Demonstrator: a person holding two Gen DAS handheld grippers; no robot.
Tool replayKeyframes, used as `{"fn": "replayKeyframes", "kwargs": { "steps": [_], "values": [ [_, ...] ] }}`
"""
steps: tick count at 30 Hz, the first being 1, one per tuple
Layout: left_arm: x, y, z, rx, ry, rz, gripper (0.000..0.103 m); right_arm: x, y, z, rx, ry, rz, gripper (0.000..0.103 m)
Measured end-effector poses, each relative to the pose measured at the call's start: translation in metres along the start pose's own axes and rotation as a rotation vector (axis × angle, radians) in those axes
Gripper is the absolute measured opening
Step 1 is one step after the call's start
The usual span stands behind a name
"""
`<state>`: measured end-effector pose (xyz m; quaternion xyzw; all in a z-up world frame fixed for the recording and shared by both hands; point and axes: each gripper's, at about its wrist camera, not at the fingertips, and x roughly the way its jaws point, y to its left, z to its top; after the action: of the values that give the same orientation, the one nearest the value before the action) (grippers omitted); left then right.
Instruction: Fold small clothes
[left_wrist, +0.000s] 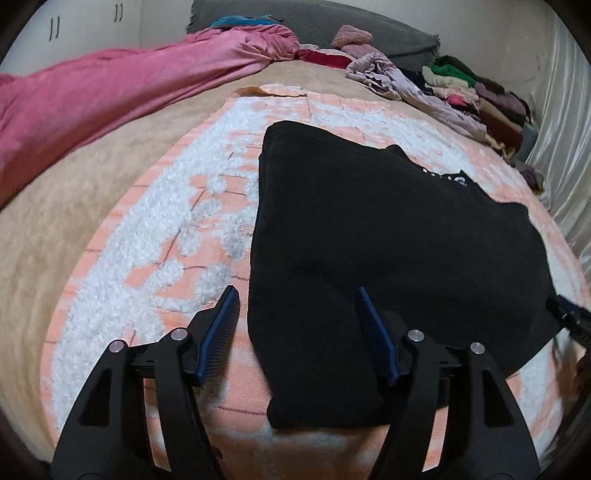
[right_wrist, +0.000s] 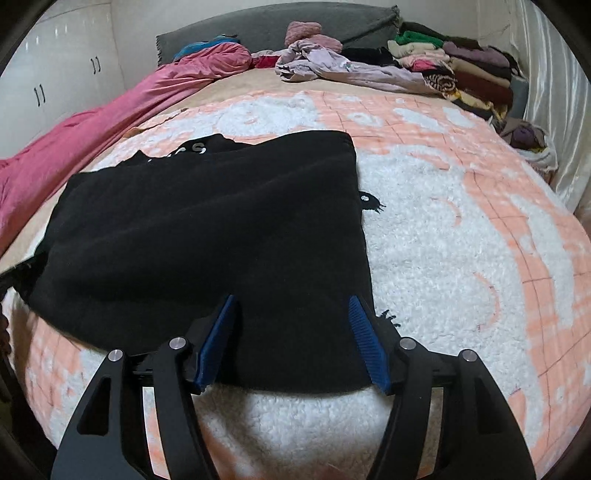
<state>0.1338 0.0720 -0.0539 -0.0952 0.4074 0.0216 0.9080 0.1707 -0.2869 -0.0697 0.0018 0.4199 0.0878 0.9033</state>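
- Spreading wide on both sides: left gripper (left_wrist: 295, 295) and right gripper (right_wrist: 291, 302) each standing with fingers apart, clamping nothing, hovering just above the near edge of the black garment (right_wrist: 207, 236).
- Straddling a corner each — left fingers (left_wrist: 225, 314) bracketing the garment's near left edge, one finger over the blanket and one over the cloth; right fingers (right_wrist: 364, 332) sitting over the near right corner — likely lining up for a two-handed pinch so the cloth lifts evenly.
- Lying flat and already partly doubled over, white lettering peeking out at the far edge, in the middle of the peach and white blanket (right_wrist: 461, 229); probably spread there for a smooth working surface.
- Showing at the right edge of the left view: the right gripper's tip (left_wrist: 569, 317), near the garment's right side.
- Sitting well apart at the far right: stack of folded clothes (right_wrist: 461, 66), seemingly the finished pile.
- Waiting at the far side: loose lilac clothing (right_wrist: 332, 66), and a pink sheet (left_wrist: 129, 85) bunched along the left, apparently pushed aside for room.
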Motion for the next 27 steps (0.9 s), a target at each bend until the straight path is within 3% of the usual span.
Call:
{"fn": "replayKeyframes", "kwargs": {
  "steps": [11,18,25,26,27],
  "values": [
    [-0.016,0.001,-0.004,-0.024,-0.043,-0.026,0.057,-0.014,0.001,-0.001,0.012,-0.025,0.009,0.064],
    [-0.029,0.001,-0.005,-0.035,-0.07,-0.045,0.058,-0.029,0.003,0.0,0.024,-0.053,0.031,0.073],
    [-0.044,0.0,-0.006,-0.035,-0.095,-0.05,0.072,-0.04,0.009,0.002,0.02,-0.073,0.055,0.074],
    [-0.045,0.0,-0.006,-0.035,-0.097,-0.051,0.073,-0.042,0.011,0.002,0.02,-0.077,0.057,0.076],
    [-0.047,-0.001,-0.006,-0.034,-0.1,-0.052,0.074,-0.044,0.012,0.003,0.02,-0.081,0.061,0.086]
  ]
}}
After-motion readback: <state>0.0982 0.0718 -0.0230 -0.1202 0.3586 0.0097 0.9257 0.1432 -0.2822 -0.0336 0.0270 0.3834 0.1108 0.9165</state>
